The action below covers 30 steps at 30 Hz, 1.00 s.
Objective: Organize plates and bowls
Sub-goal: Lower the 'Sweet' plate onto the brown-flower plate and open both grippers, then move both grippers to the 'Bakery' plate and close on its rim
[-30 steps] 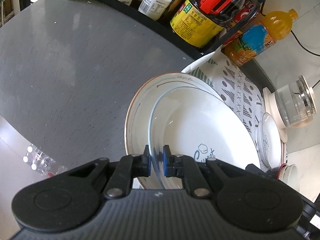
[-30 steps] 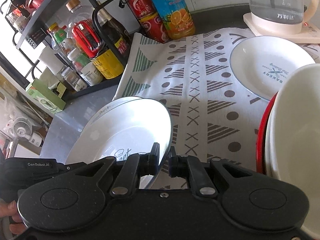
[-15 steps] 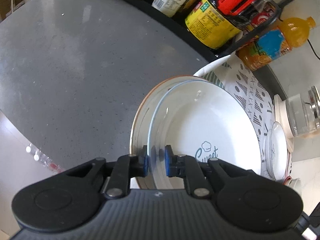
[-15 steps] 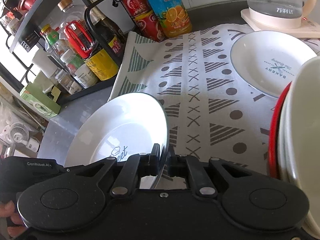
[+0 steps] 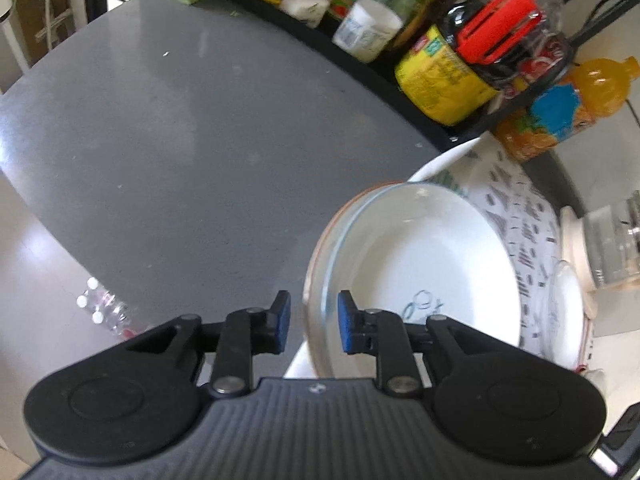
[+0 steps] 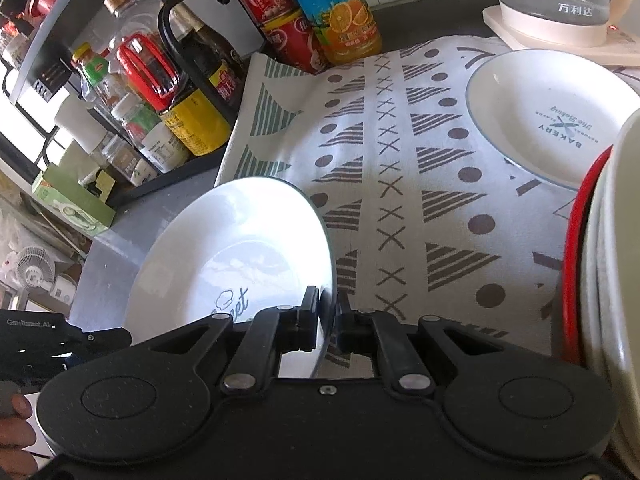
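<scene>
A white plate with a blue rim and blue script (image 6: 232, 256) is clamped at its right edge by my right gripper (image 6: 328, 322), which is shut on it. In the left wrist view the same plate (image 5: 424, 264) lies on a second plate with an orange rim (image 5: 314, 264). My left gripper (image 5: 312, 322) is open, and the near rims of both plates pass between its blue pads (image 5: 283, 320) without being gripped. A white "Bakery" plate (image 6: 548, 116) lies on the patterned mat (image 6: 400, 184). Stacked white bowls with a red rim (image 6: 600, 264) stand at the right.
A black rack with sauce bottles and jars (image 6: 160, 92) lines the back of the grey counter (image 5: 180, 140). An orange juice bottle (image 6: 340, 12), red cans (image 6: 276, 4) and a glass kettle on a cream base (image 6: 560, 4) stand behind the mat. The counter edge runs at the left.
My left gripper has opened and let go of the plate rim. My right gripper stays shut on the blue-rimmed plate, which now lies flatter on the orange-rimmed plate.
</scene>
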### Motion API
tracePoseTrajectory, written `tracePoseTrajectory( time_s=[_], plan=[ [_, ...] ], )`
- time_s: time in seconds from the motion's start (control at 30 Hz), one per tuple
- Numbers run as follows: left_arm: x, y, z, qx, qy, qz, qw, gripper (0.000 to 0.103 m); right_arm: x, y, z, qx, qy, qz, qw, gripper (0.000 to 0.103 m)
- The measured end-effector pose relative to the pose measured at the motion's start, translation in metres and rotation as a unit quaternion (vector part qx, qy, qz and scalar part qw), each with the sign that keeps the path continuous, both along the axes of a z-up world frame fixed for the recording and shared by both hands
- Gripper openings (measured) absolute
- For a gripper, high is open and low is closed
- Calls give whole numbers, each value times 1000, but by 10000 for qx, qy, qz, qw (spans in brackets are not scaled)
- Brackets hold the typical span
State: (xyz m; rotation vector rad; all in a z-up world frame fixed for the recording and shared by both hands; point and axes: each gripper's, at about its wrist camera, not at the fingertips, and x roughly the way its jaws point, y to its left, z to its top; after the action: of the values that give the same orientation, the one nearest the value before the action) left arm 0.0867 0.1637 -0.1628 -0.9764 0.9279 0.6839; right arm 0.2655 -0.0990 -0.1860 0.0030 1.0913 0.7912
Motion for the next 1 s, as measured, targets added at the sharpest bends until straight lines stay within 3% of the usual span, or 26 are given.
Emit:
tracePoseTrajectory(
  time_s=[0.27,0.37,0.57,0.63,0.73,1.0],
  plan=[
    [-1,0,-4,35,80,-1,10000,31,5,4,2,-138,133,98,9998,10],
    [2,2,4,-31,75,98,9999,32,7,-1,13,-29,195,47,9998,16],
    [24,2,30,175,-57,16,9998,61,13,-7,41,199,75,-6,9998,34],
    [33,0,37,209,-142,-56,9997,69,19,-10,53,285,-6,-106,9995,51],
    [51,-5,48,283,-280,-234,9989,75,31,-18,69,395,-134,-257,9988,56],
    [104,-32,62,330,-499,-825,9948,77,63,-52,94,512,-346,-775,9951,69]
  ],
)
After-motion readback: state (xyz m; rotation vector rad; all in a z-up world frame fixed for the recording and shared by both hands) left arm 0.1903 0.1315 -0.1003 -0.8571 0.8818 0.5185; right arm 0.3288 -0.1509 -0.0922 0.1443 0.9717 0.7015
